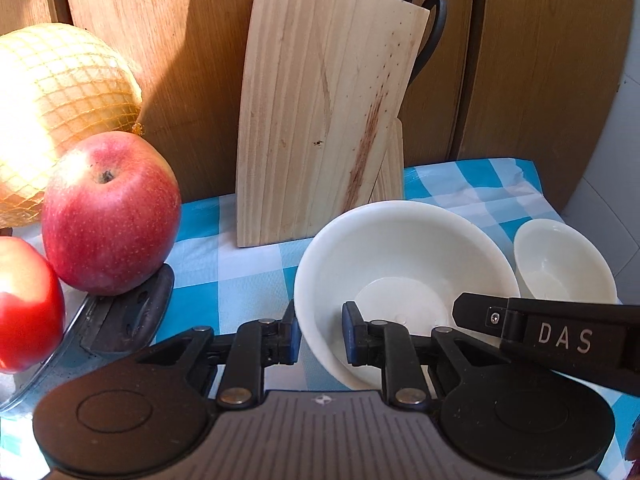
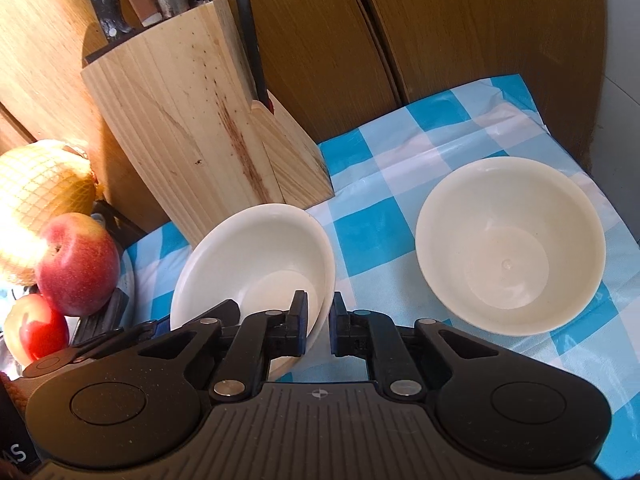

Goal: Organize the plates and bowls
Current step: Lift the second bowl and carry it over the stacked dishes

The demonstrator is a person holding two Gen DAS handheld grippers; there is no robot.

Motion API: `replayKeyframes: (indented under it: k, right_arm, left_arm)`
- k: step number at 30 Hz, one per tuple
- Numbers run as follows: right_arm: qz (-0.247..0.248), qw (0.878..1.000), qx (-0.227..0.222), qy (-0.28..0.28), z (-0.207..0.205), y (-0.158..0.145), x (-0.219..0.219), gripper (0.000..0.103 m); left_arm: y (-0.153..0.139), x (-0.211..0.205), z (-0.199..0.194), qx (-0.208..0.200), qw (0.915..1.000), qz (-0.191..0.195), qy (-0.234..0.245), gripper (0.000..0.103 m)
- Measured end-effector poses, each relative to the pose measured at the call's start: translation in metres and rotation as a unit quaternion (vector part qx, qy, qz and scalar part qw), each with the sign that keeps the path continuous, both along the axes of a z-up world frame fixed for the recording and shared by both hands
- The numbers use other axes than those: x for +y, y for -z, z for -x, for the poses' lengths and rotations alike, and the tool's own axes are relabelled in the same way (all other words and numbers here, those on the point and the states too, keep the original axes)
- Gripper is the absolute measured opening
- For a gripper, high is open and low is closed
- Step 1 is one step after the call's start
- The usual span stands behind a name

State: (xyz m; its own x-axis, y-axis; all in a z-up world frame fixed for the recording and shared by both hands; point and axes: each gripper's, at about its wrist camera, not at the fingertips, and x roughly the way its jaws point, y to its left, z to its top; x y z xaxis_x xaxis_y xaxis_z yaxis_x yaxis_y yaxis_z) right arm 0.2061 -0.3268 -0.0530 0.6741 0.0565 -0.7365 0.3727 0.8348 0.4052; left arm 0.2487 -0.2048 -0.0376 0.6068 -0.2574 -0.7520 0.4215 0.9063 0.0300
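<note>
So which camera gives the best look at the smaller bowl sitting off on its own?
The right wrist view: the smaller bowl sits whole and unobstructed on the checked cloth. The left wrist view catches it only at the edge, partly behind the other gripper.

A wooden knife block (image 1: pixel 320 120) stands straight ahead of the tool on a blue-checked cloth (image 1: pixel 248 268). Ahead to the left sit a red apple (image 1: pixel 110 212), a netted yellow melon (image 1: pixel 52 104) behind it, and a second apple (image 1: pixel 24 304) nearer.

Left gripper (image 1: pixel 319 334) angled downward, jaws clamped on something; right gripper (image 2: pixel 318 330) angled downward, likewise
</note>
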Motion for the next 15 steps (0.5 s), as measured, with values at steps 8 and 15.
replayKeyframes:
  k: [8,15]
  right_arm:
    - [-0.001,1.000,-0.018,-0.002,0.027,-0.029,0.010,0.014]
    - [0.000,1.000,-0.024,-0.004,0.046,-0.039,0.021,0.015]
  left_arm:
    - [-0.025,0.011,0.035,-0.027,0.9996,-0.005,0.003,0.016]
    - [-0.034,0.024,0.051,-0.028,0.9996,0.000,0.002,0.016]
